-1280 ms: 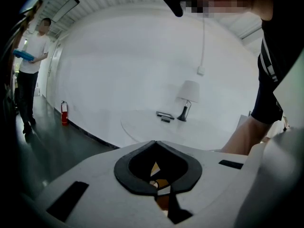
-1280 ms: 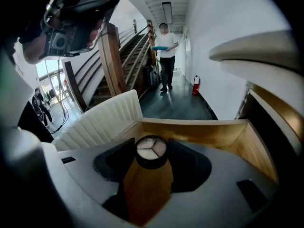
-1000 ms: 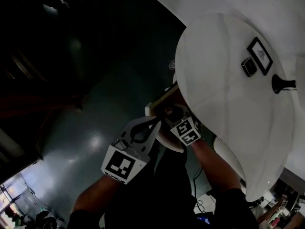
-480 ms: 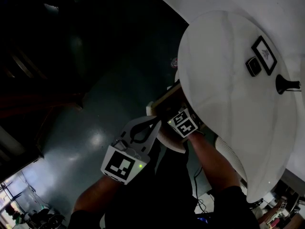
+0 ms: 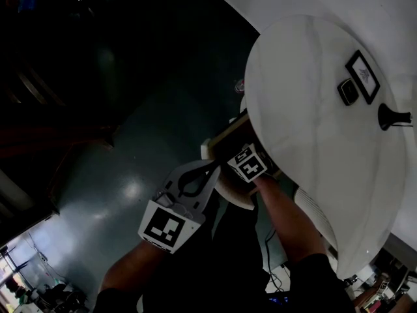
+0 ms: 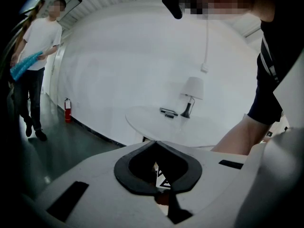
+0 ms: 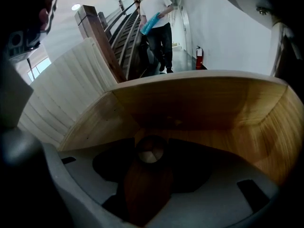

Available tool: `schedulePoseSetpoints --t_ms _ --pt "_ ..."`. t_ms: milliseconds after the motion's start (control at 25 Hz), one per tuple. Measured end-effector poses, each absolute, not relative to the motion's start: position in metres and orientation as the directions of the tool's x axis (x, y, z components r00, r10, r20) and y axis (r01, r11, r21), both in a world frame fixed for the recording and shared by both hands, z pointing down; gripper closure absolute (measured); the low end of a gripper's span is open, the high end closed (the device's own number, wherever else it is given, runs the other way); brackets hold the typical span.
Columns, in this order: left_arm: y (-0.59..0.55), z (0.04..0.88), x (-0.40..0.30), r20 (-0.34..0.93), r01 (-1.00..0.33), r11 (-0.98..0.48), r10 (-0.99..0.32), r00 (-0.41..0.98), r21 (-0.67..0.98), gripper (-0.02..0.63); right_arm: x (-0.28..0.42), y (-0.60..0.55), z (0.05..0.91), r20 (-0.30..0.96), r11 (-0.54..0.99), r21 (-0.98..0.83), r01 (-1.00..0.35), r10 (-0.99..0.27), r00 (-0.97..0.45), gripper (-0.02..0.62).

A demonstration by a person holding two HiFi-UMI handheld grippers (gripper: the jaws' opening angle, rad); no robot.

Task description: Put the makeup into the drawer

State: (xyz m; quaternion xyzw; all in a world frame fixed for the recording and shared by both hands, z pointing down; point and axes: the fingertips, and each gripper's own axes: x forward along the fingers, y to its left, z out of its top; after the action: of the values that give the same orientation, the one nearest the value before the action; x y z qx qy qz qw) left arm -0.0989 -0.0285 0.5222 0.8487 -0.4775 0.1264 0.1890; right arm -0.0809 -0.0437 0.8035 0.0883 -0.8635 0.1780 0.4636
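A brown makeup tube (image 7: 142,184) with a round cap end lies lengthwise between the dark pads of my right gripper (image 7: 152,148), which is shut on it. This gripper points steeply down inside the open wooden drawer (image 7: 199,103). In the head view only its marker cube (image 5: 249,165) shows, at the drawer (image 5: 228,139) under the white round table (image 5: 306,142); its jaws are hidden there. My left gripper (image 5: 214,168) hangs just left of the drawer. Its jaws meet at the tips (image 6: 156,142) with nothing between them.
On the table stand a framed picture (image 5: 360,75), a small dark box (image 5: 346,91) and a black lamp foot (image 5: 391,117). A person (image 7: 156,23) walks on the dark floor beyond the drawer, near a wooden stair. A white ribbed chair back (image 7: 61,94) stands beside the drawer.
My right gripper has sunk deeper into the drawer with the tube and tipped further down; its cube slid up and left in the head view. The left gripper has stayed still.
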Motion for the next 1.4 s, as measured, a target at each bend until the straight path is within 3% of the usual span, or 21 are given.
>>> schedulePoseSetpoints --t_ms 400,960,1400 --pt "-0.025 0.517 -0.100 0.391 -0.861 -0.467 -0.768 0.507 0.200 0.595 -0.081 -0.037 0.790 0.826 0.934 -0.185 -0.305 -0.020 -0.563 0.370" --pt "-0.019 0.484 -0.106 0.405 -0.866 -0.465 -0.767 0.499 0.185 0.595 -0.072 -0.016 0.722 0.825 0.893 -0.200 -0.404 -0.069 -0.560 0.379" --pt "-0.001 0.424 -0.101 0.366 -0.829 -0.534 -0.748 0.554 0.164 0.595 -0.062 -0.004 0.610 0.737 0.855 -0.167 -0.491 -0.223 -0.638 0.425"
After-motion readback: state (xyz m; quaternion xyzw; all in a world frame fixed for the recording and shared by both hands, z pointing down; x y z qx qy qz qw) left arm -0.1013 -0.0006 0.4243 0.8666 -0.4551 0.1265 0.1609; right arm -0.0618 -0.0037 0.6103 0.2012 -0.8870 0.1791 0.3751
